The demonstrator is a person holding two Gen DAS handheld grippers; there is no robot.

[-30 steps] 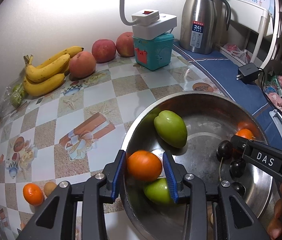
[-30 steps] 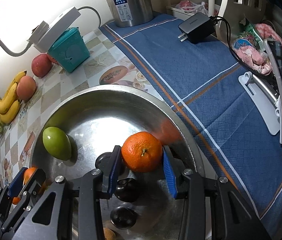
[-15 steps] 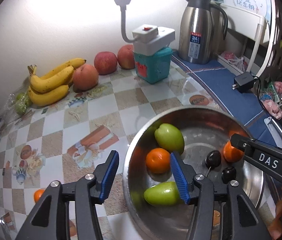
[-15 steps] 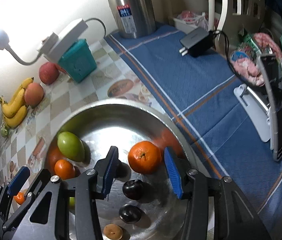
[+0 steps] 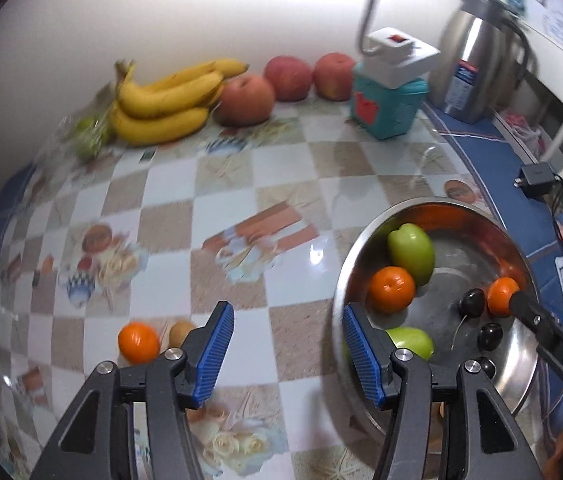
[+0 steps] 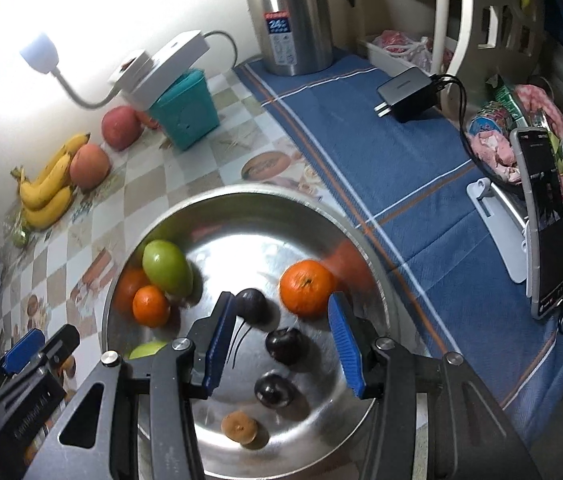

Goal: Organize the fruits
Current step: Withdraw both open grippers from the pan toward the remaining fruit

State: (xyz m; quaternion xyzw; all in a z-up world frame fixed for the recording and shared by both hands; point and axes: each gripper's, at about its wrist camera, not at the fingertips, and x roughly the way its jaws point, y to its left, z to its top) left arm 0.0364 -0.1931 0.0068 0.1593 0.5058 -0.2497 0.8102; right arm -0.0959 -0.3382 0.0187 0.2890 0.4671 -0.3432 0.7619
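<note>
Checkered tabletop (image 5: 217,208) under steel bowl (image 5: 521,256), bananas (image 5: 165,100), kettle (image 5: 477,72).

Oranges (image 6: 307,288) in bowl (image 6: 241,200)

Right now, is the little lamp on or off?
On. The lamp head glows bright white and floods the wall around it with light above the bananas; its bent neck runs down to the white base on the teal box.

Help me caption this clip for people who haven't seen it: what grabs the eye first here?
The shiny steel bowl dominates, holding two oranges, green mangoes and dark plums. Behind it by the wall lie yellow bananas beside red apples. Both blue-padded tongs hang empty: the right tongs above the bowl, the left tongs opening at its rim.
</note>
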